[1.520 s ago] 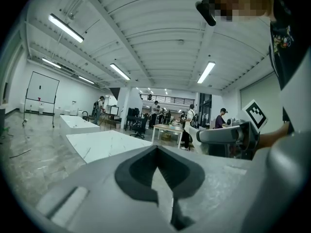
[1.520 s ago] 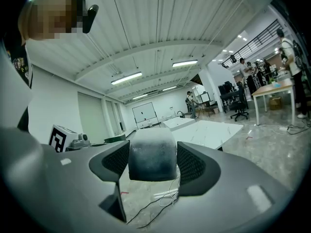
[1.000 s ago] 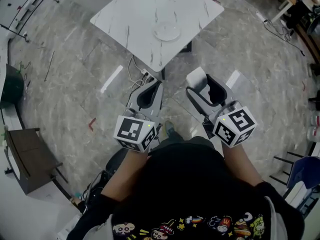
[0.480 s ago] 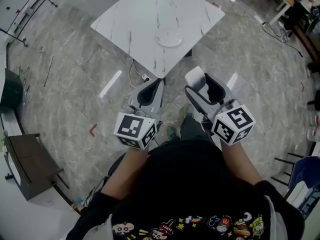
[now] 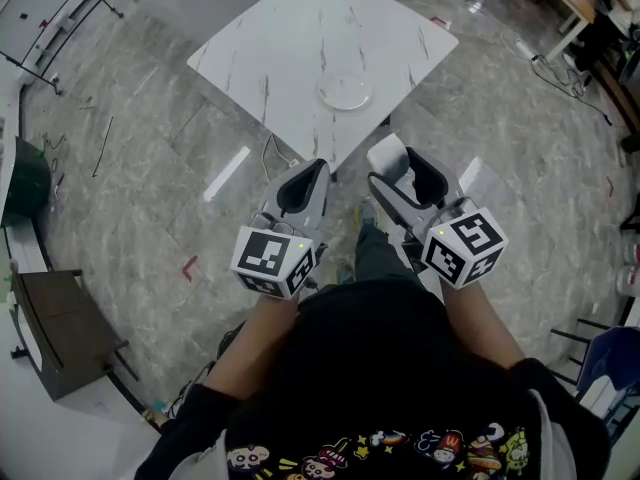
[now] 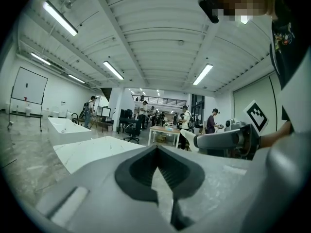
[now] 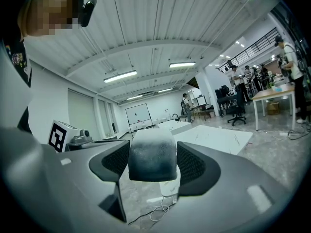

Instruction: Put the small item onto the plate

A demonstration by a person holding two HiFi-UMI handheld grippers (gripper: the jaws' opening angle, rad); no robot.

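Near the bench [image 5: 290,38] with the plate [image 5: 345,91], the right hand-held gripper [image 5: 405,173] pinches a small white block [image 7: 152,154], the left hand-held gripper [image 5: 318,168] pressed together.

From the head we look steeply down on the square white marble-veined table [image 5: 300,48] ahead of us. Our camera on the left gripper [image 5: 312,173] faces nearly level across that tabletop [image 6: 92,152]. The one on the right gripper [image 5: 405,163] sits close behind a small pale rounded item [image 7: 152,154], the same table [image 7: 214,137] beyond. Each catches the other gripper.
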